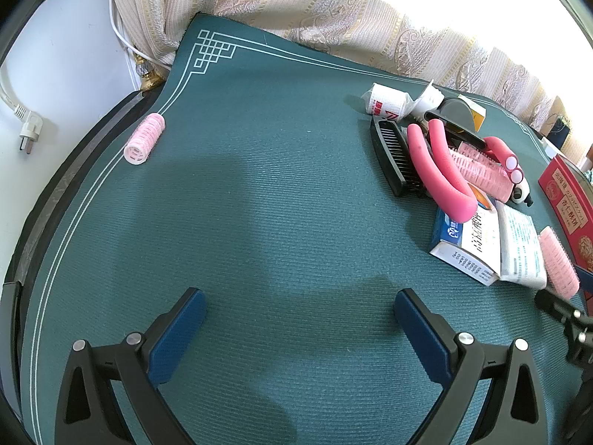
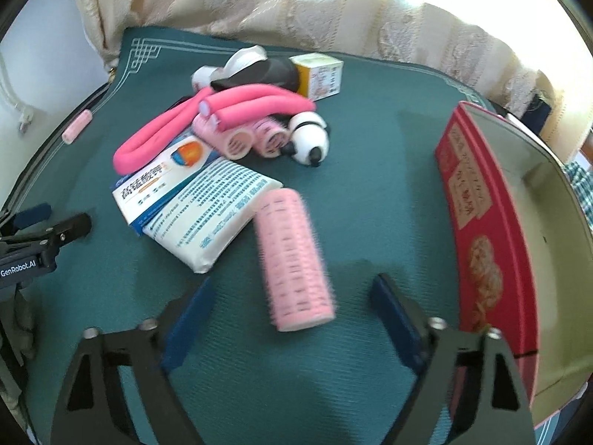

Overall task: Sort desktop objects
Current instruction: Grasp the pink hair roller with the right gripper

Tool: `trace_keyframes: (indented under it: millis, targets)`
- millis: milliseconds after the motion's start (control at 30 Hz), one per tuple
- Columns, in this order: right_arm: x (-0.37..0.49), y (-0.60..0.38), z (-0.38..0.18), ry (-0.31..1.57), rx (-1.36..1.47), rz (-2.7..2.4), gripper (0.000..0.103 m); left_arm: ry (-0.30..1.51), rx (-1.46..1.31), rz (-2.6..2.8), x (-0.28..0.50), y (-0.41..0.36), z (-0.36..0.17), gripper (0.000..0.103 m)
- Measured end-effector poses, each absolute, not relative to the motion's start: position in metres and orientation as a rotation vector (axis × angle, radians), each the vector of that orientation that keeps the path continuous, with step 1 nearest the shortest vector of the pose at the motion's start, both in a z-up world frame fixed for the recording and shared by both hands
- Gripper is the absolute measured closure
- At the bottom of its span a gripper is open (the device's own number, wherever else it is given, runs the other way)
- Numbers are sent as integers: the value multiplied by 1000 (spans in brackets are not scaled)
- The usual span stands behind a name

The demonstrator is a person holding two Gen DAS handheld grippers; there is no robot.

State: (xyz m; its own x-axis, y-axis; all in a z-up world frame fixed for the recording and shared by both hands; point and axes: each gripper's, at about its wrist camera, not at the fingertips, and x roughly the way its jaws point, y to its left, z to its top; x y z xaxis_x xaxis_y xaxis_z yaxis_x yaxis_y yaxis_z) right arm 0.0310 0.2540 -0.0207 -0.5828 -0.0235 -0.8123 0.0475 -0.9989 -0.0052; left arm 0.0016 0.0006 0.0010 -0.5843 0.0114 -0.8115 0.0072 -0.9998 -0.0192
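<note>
A large pink hair roller point(image 2: 292, 256) lies on the green mat point(image 2: 370, 185), its near end between the fingers of my right gripper point(image 2: 294, 282). The jaws stand open and the blue pads do not touch it. The same roller point(image 1: 557, 263) shows at the right edge of the left wrist view. My left gripper point(image 1: 299, 296) hangs open over bare mat point(image 1: 259, 204) with nothing between its fingers. A small pink roller point(image 1: 144, 139) lies alone near the mat's far left edge. An open red box point(image 2: 481, 222) stands to the right of the right gripper.
A pile sits mid-mat: pink foam rods point(image 2: 237, 102), smaller rollers point(image 2: 241, 142), a panda toy point(image 2: 309, 137), a blue-white medicine box point(image 2: 159, 181), a white packet point(image 2: 211, 222), a yellow box point(image 2: 322, 74), a black comb point(image 1: 393, 155). A curtain point(image 1: 296, 0) hangs behind.
</note>
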Motion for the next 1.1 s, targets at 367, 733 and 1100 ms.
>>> trace_keyframes:
  millis: [367,733,1100]
  targets:
    - [35,269,-14,-92,1356,-2817,71,-34,-1431,2793,1,0,1,0]
    - [36,274,-18,-168,1331,-2788,72,56,-1445,2863,-20,-23,7,0]
    - [36,275,-19,-186,1323,-2781,71,-133,-1478,3047,-90,-130,23,20]
